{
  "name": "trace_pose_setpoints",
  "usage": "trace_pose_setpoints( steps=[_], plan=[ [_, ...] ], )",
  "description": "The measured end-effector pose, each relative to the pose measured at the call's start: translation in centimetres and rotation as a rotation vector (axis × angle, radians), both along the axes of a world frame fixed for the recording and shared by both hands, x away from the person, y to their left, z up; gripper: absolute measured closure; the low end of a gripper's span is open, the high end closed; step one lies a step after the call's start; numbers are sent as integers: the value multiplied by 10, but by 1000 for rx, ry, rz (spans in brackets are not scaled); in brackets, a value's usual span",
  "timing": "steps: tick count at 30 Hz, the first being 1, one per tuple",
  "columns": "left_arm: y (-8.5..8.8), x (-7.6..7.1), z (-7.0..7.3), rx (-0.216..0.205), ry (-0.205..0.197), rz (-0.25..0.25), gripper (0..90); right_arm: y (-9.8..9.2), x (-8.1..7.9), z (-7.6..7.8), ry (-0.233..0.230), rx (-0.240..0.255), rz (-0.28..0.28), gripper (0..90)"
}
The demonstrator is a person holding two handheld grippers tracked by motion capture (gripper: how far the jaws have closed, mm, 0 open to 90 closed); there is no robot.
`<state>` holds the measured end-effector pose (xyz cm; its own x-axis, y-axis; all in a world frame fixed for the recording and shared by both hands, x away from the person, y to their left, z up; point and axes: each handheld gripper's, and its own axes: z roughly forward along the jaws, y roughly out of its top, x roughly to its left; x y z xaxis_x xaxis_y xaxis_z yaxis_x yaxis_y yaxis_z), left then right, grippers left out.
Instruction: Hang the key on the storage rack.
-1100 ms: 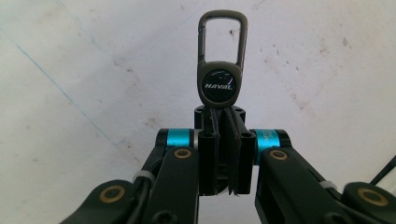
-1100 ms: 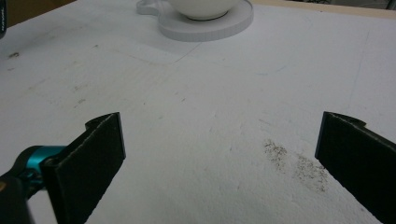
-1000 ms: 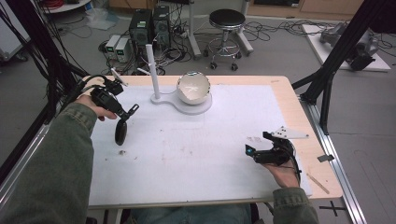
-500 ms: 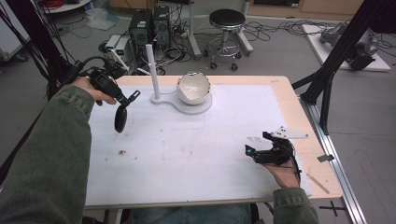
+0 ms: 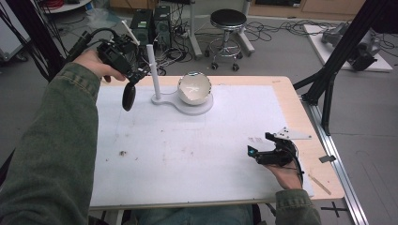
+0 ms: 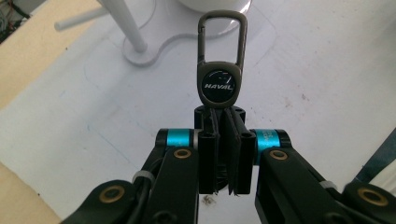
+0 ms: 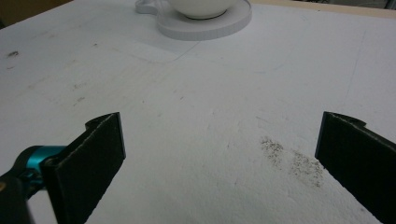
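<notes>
My left gripper (image 5: 133,78) is held high over the table's far left corner, pointing down. It is shut on a dark key fob (image 5: 127,97) that hangs below the jaws. In the left gripper view the jaws (image 6: 220,121) pinch the fob's lower end; its round HAVAL badge (image 6: 220,85) and metal carabiner clip (image 6: 222,35) stick out past them. Beyond it stands a white stand with an upright post (image 5: 151,70) and a white bowl (image 5: 194,87). My right gripper (image 5: 259,151) rests at the front right of the table, open, with nothing between its jaws (image 7: 219,154).
The white mat (image 5: 197,154) covers most of the wooden table (image 5: 286,93) and shows small dirt marks (image 5: 123,153). A black frame leg (image 5: 328,89) stands off the right edge. A stool (image 5: 227,28) and cables lie on the floor behind the table.
My left hand has lifted the key fob up and back toward the table's far left corner, closer to the white post. The right gripper has stayed put.
</notes>
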<state>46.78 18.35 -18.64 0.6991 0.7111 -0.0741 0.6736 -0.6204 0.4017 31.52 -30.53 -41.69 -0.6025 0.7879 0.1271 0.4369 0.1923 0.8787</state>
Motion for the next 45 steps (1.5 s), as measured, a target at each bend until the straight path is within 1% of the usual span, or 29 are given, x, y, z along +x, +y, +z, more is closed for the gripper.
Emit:
trace_pose_setpoints(
  steps=[3, 4, 6, 7, 8, 11, 13, 17, 19, 20, 23, 25, 27, 29, 30, 33, 34, 35, 38, 40, 45],
  plan=[
    [-3, 5, 5, 9, -10, 16, 841, -1, 0, 0, -4, 1, -1, 6],
    [-4, 7, 5, 13, -7, 14, 840, 0, 0, 0, -3, 0, 0, 6],
    [-3, 12, 3, -13, 1, 13, 840, 0, 0, 0, -1, -1, 2, 6],
    [-3, 15, 2, -30, -3, 26, 840, 0, 0, 0, -2, 0, 1, 6],
    [-4, 17, 0, -36, -11, 35, 841, 0, 0, 0, -3, -1, 1, 6],
    [-6, 26, -5, -11, -13, 49, 841, -1, 1, 0, -9, 1, 1, 6],
    [-7, 31, -9, 5, -8, 55, 841, -1, 0, 0, -2, 6, -3, 6],
    [-10, 37, -16, 42, -7, 39, 839, -1, 1, 0, -2, 5, -3, 6],
    [-10, 40, -18, 56, -21, 40, 839, 0, 1, -1, -2, 2, 1, 6],
    [-9, 41, -18, 56, -30, 47, 839, 0, 1, -1, 2, -6, 4, 6],
    [-6, 45, -20, 44, -34, 54, 839, 1, 1, -1, 0, -6, 6, 6],
    [-5, 47, -22, 45, -35, 56, 839, 1, 1, -1, -1, -7, 5, 6],
    [-5, 49, -24, 57, -39, 61, 839, 1, 1, -1, 5, -3, 1, 6],
    [-5, 51, -26, 63, -45, 71, 839, 1, 1, -2, 0, -9, 4, 6],
    [-5, 52, -27, 70, -42, 67, 839, 1, 1, -2, 6, -9, 5, 6],
    [-6, 54, -29, 75, -38, 59, 839, 3, 1, -2, 6, -16, 8, 6],
    [-6, 55, -30, 78, -40, 60, 839, 3, 1, -3, 6, -18, 9, 6],
    [-7, 56, -31, 73, -44, 73, 838, 3, 1, -3, 6, -19, 9, 6],
    [-6, 59, -33, 79, -29, 74, 838, 2, 1, -2, 5, -16, 9, 6],
    [-8, 60, -37, 100, -27, 73, 837, 1, 1, -2, 1, -15, 6, 6],
    [-8, 61, -37, 95, -36, 76, 836, 1, 1, -2, 5, -16, 10, 6]
  ],
)
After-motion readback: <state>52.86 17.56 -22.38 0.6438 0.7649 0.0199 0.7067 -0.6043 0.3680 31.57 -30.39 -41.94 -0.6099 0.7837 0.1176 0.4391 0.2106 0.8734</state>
